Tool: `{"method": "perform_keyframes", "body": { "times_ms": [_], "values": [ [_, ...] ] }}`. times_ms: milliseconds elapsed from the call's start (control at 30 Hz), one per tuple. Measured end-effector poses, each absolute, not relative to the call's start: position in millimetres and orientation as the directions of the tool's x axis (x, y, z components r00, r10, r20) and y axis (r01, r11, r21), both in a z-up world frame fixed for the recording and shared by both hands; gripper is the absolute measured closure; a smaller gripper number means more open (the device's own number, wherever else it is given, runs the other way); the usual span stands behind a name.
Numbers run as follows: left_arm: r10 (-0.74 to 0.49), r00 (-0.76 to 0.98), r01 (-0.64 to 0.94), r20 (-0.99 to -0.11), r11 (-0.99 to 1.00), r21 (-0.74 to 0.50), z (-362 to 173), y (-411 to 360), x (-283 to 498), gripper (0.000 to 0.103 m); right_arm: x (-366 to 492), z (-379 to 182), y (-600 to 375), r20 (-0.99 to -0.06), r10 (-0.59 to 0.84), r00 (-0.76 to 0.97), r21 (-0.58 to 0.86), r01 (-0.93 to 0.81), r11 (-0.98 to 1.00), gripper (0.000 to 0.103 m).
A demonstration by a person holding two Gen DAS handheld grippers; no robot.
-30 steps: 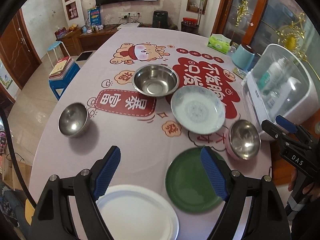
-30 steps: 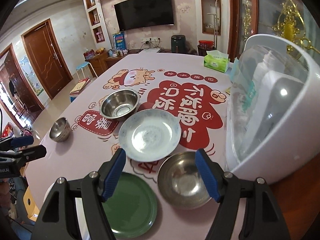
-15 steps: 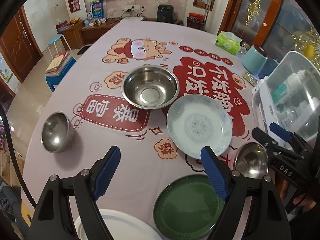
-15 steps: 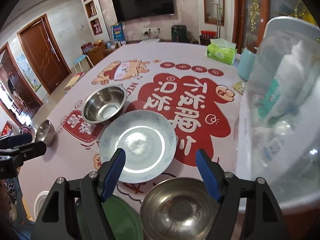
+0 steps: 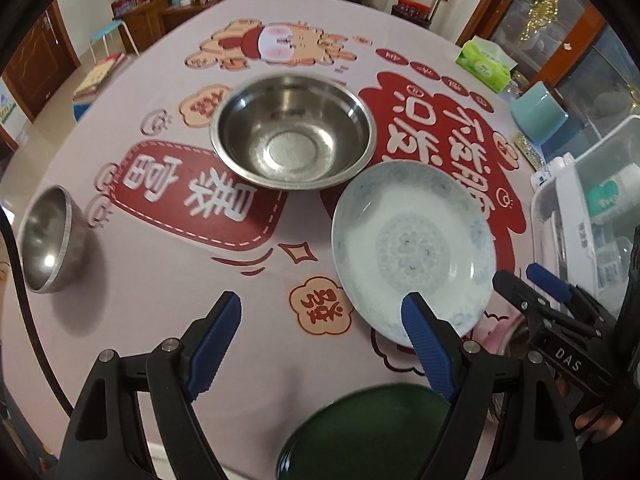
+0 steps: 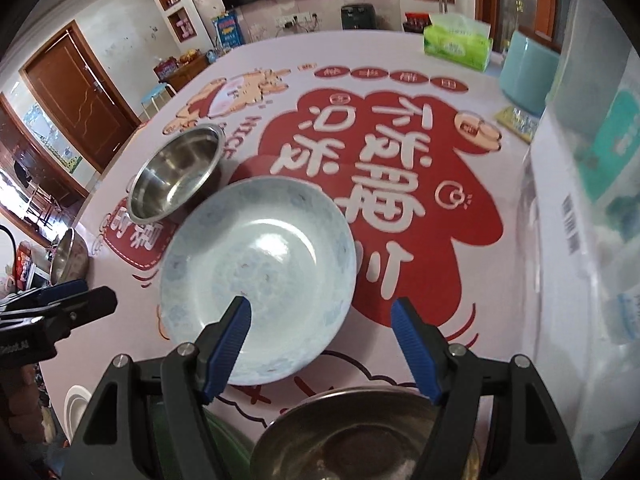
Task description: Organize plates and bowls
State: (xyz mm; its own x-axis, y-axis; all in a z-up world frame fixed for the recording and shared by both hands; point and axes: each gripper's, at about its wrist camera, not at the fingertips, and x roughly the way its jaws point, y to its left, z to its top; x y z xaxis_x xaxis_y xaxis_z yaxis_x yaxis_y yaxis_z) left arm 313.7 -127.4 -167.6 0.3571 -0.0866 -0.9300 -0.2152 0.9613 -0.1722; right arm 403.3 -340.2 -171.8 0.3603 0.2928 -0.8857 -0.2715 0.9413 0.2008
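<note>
While both tools hang above the tabletop point(image 5: 152, 280), nothing is gripped yet; the left gripper point(image 5: 320, 320) has its fingers spread wide and bare, its right blue pad over the near rim of the pale patterned plate point(image 5: 412, 248); the right gripper point(image 6: 320, 320) is just as wide and just as bare, straddling that plate's near edge, which looks like a line-up for a rim pinch (my guess, no contact shown); the plate sits flat, mouth up, round with no long axis, centre-right on the cloth; the large steel bowl point(image 5: 292, 136) stands upright just beyond it, far left; a small steel bowl point(image 5: 48, 240) sits out left, a second one point(image 6: 352, 436) under the right tool; the green plate point(image 5: 368, 436) lies nearest.
</note>
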Motion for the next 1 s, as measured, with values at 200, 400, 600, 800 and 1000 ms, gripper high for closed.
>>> {"method": "perform_keyframes", "body": {
  "times_ms": [200,400,600,800,1000],
  "values": [
    [-0.109,0.331,-0.237,-0.937,0.952,-0.194,-200.0,-128.0,325.8,0.022,410.0,-190.9,-340.9,-0.894,0.319,0.315,0.235,-0.278,0.931,0.03],
    [-0.135,0.331,-0.248,-0.934,0.942,-0.224,-219.3,-131.9,332.9,0.022,413.8,-201.6,-343.9,-0.895,0.339,0.288,0.26,-0.279,0.924,0.03],
    [-0.147,0.333,-0.27,-0.932,0.932,-0.243,-229.6,-131.8,339.7,0.022,416.3,-204.9,-343.6,-0.883,0.367,0.292,0.284,-0.289,0.914,0.03],
    [-0.151,0.328,-0.289,-0.933,0.924,-0.251,-236.1,-134.9,348.1,0.031,417.8,-207.6,-343.7,-0.871,0.404,0.278,0.317,-0.31,0.897,0.042],
    [-0.164,0.332,-0.291,-0.929,0.919,-0.267,-239.1,-135.8,350.3,0.05,419.7,-212.5,-338.9,-0.87,0.424,0.253,0.342,-0.312,0.886,0.055]
  ]
}}
